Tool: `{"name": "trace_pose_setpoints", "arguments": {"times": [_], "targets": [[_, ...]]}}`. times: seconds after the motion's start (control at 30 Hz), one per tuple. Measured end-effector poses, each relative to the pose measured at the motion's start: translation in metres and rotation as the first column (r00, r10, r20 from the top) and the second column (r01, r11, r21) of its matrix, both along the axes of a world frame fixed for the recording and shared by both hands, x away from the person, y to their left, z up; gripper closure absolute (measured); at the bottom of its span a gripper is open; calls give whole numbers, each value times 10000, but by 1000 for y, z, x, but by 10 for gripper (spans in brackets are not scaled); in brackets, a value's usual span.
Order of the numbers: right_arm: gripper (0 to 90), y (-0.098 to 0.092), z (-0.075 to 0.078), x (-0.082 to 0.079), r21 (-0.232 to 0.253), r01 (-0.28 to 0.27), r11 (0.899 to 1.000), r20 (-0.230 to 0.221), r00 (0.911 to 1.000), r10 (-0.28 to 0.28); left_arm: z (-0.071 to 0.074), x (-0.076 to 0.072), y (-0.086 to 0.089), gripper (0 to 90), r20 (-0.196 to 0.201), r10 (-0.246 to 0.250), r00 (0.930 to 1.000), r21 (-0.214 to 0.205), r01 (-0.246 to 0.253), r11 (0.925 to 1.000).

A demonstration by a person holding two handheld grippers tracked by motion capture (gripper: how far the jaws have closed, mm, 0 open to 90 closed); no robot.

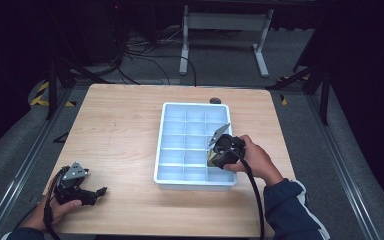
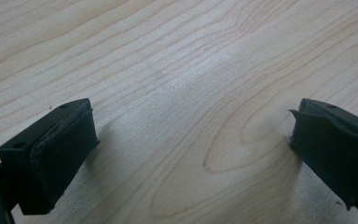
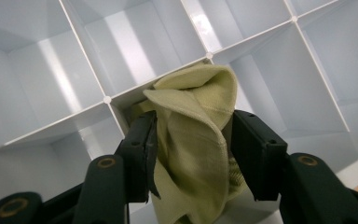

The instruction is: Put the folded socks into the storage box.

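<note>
A white compartment tray (image 1: 166, 145) sat on the light wooden tabletop (image 1: 115, 130), right of centre, its cells in a grid of three columns; the right hand (image 1: 256, 160) held the right claw (image 1: 219, 152) over the tray's right-hand column, toward the near end; in the right gripper view that claw (image 3: 191, 140) was clamped on a bunched pale yellow-green cloth (image 3: 198, 135), its two black jaws pressing the fabric from either side; the cloth's folded top rose above the jaws and lay against a white divider where cell walls cross; which cell it hung over cannot be told exactly. The left hand (image 1: 55, 207) rested at the near left corner of the tabletop, well apart from the tray, holding the left claw (image 1: 97, 192); in the left gripper view that claw (image 2: 191, 154) stood wide apart, holding nothing, with bare wood grain between its jaws.
</note>
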State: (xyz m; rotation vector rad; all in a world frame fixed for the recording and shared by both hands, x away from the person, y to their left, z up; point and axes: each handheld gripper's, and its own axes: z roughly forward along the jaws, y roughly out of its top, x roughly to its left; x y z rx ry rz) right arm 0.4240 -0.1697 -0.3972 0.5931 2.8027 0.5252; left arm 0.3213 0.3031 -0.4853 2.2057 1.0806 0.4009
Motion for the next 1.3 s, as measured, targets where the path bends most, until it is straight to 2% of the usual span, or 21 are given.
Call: {"name": "trace_pose_setpoints", "arguments": {"times": [0.17,0.4,0.47,0.83,1.3], "targets": [[477,-2,1,-2,156,55,9999,129,9999,-57,0,0,0,4,-3,-4,10000,1,4,10000],[409,-7,4,-3,476,497,9976,539,9972,-522,0,0,0,4,2,0,10000,-4,0,10000],[403,-8,5,-3,589,549,9967,509,9970,-580,0,0,0,4,1,0,10000,-3,0,10000],[290,-10,7,-6,690,904,9935,951,9908,-967,0,0,0,4,-4,-4,10000,-2,4,10000],[293,-19,11,-13,1029,1162,9879,1206,9844,-1283,0,0,0,4,1,-6,10000,3,6,10000]]}}
